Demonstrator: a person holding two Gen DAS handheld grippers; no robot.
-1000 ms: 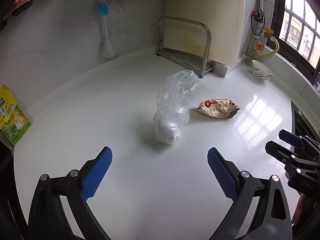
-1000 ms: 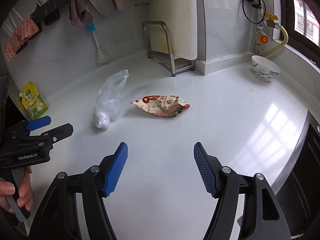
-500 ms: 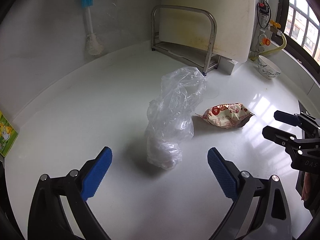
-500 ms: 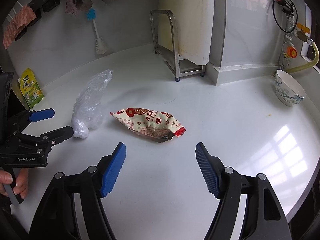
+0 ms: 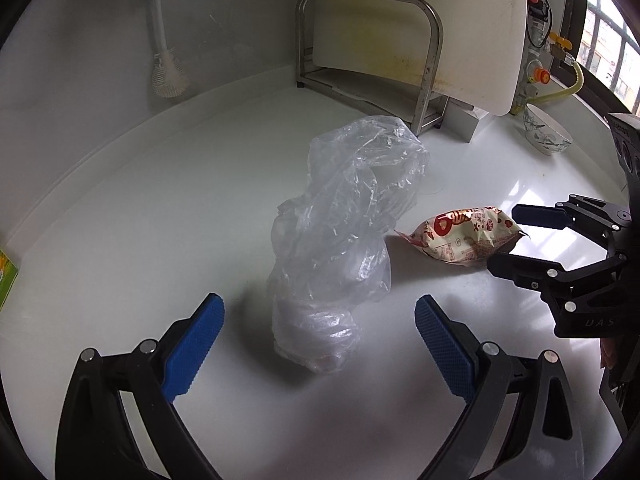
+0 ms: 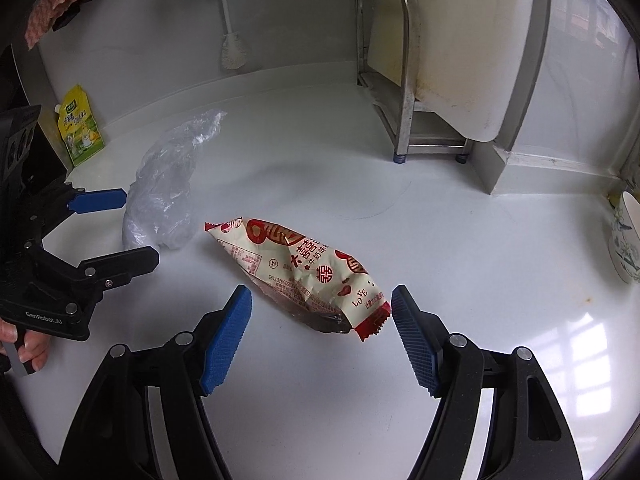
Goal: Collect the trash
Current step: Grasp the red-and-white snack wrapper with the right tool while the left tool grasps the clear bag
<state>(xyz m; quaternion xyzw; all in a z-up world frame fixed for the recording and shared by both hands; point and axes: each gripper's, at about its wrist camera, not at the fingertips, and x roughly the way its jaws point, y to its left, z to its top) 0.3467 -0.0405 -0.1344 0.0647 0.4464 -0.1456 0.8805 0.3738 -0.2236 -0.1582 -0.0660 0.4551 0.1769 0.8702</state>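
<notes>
- Left gripper [image 5: 318,346]: released, blue-padded jaws spread wide, hovering low over the white counter [image 5: 132,240]; nothing between the pads but the near end of the bag.
- Clear plastic bag [image 5: 340,248]: crumpled, standing in a loose heap mid-counter, its bulging near end lying between the spread left jaws; no contact with either pad visible.
- Right gripper [image 6: 322,336]: released, jaws wide apart, tips flanking the near end of the wrapper; neither pad seen touching it.
- Snack wrapper [image 6: 304,272]: cream with red print, crinkled, lying flat on the counter just right of the bag; red crimped end nearest the right gripper.
- Bag and wrapper: close together, far corner of wrapper just beside the bag's base; touching or not cannot be told.
- Metal rack [image 5: 372,60]: far side of counter, against the wall, holding an upright white board [image 5: 440,28].
- Bottle brush [image 5: 164,52]: blue-handled, hanging on the far wall, left of the rack.
- Patterned bowl [image 5: 546,132]: far right, near the window.
- Yellow-green pouch [image 6: 80,126]: upright at far left edge of counter.
</notes>
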